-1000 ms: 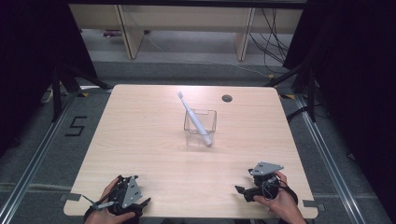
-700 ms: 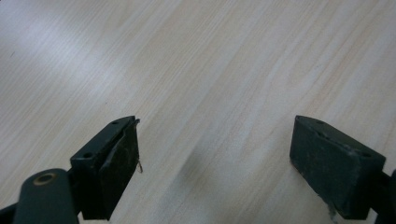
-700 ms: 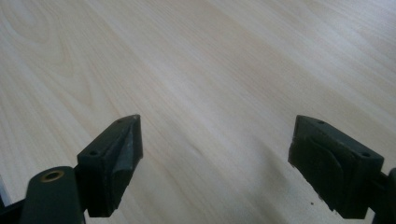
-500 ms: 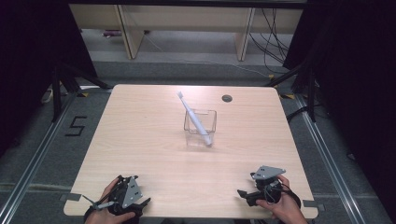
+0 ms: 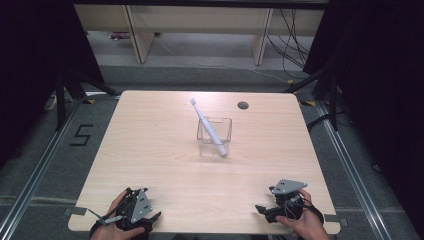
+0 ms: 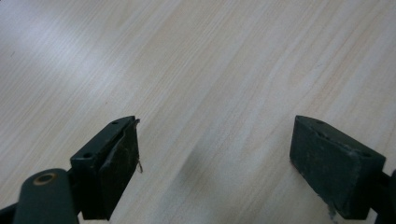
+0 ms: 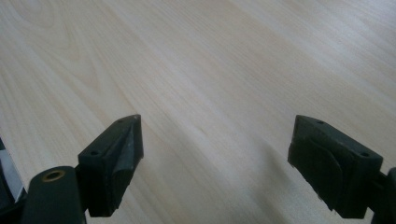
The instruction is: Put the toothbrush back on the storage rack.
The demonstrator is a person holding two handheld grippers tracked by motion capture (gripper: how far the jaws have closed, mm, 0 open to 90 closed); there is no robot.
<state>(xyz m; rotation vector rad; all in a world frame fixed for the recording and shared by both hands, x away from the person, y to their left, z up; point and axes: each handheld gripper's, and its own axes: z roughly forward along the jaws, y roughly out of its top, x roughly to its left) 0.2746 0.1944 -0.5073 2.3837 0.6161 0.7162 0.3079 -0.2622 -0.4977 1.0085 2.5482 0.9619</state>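
Observation:
A clear square cup [image 5: 215, 136] stands near the middle of the wooden table [image 5: 150, 145]. A white toothbrush [image 5: 207, 126] leans in it, head up toward the far left. My left gripper [image 5: 131, 209] rests at the near left edge, held by a hand. My right gripper [image 5: 280, 205] rests at the near right edge, also in a hand. In the left gripper view, the left gripper [image 6: 215, 163] stands open over bare wood. In the right gripper view, the right gripper [image 7: 217, 163] is open too, with nothing between its jaws.
A round cable hole [image 5: 243, 105] sits in the table near the far right edge. Shelving legs [image 5: 136, 35] and cables [image 5: 295, 40] stand on the floor beyond the table. A "5" mark [image 5: 81, 135] is on the floor at the left.
The right gripper has drawn back a little toward the near table edge. The left gripper, cup and toothbrush have stayed put.

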